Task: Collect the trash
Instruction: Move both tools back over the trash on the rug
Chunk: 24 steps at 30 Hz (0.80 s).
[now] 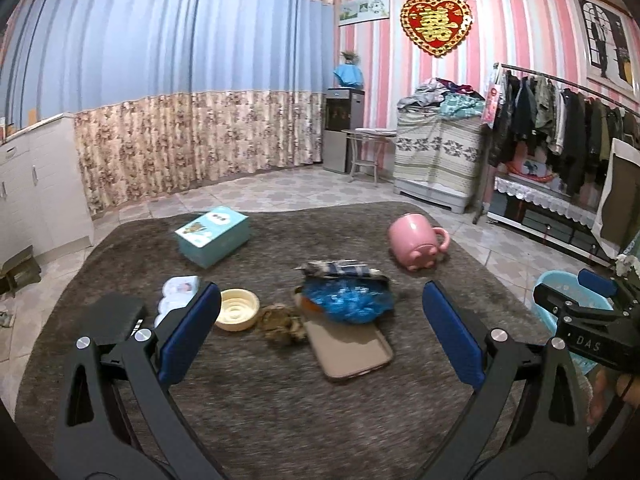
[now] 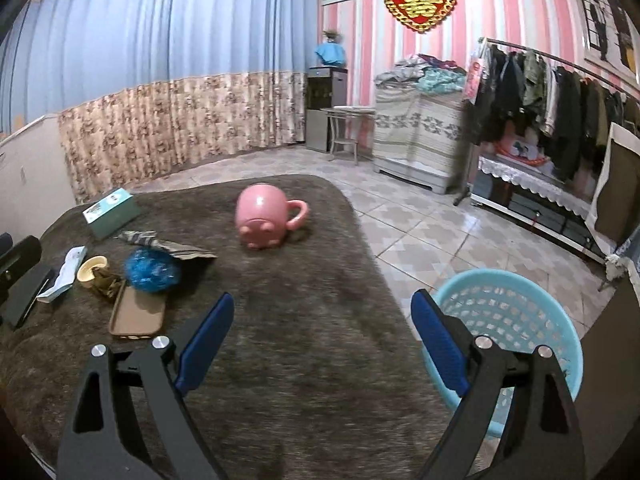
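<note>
Both hand-held grippers, left (image 1: 320, 320) and right (image 2: 322, 338), hover with fingers apart and empty. The blue wrapper (image 1: 347, 300) lies left of the pink mug (image 1: 414, 242); the basket (image 2: 532, 300) waits right of it, likely to receive trash.

Both cameras look forward between their own jaws, low over the brown-covered bench (image 1: 280, 400), toward the curtain (image 1: 180, 60) and striped wall. The left view faces the clutter head-on and close. The right view sits further right (clutter falls to its left), with the basket (image 2: 508, 312) just ahead. Both share the pink mug (image 1: 416, 242), teal box (image 2: 110, 210) and the far room.
</note>
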{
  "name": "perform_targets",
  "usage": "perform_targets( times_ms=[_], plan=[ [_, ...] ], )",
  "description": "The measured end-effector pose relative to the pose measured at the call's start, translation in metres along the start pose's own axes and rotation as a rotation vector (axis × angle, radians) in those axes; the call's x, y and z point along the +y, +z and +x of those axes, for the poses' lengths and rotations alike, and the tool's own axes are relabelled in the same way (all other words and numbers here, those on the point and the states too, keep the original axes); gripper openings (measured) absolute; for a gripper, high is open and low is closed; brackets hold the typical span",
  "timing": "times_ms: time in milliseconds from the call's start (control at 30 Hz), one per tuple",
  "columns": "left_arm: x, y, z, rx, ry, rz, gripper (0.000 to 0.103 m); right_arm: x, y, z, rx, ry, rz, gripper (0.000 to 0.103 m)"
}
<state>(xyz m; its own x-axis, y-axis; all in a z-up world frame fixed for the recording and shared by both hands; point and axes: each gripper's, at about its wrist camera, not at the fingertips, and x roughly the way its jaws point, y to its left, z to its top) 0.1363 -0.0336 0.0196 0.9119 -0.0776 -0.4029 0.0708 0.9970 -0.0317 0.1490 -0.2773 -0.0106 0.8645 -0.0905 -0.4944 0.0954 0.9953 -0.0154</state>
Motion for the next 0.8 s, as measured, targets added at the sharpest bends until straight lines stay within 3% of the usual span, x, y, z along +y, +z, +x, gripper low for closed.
perform_targets(
  times_ms=[800],
  plan=[
    [0.076,-0.025,0.004,0.041,0.107,-0.047,0.097,0.038,-0.005,0.012,0.025,0.061,-0.01,0.089]
  ],
)
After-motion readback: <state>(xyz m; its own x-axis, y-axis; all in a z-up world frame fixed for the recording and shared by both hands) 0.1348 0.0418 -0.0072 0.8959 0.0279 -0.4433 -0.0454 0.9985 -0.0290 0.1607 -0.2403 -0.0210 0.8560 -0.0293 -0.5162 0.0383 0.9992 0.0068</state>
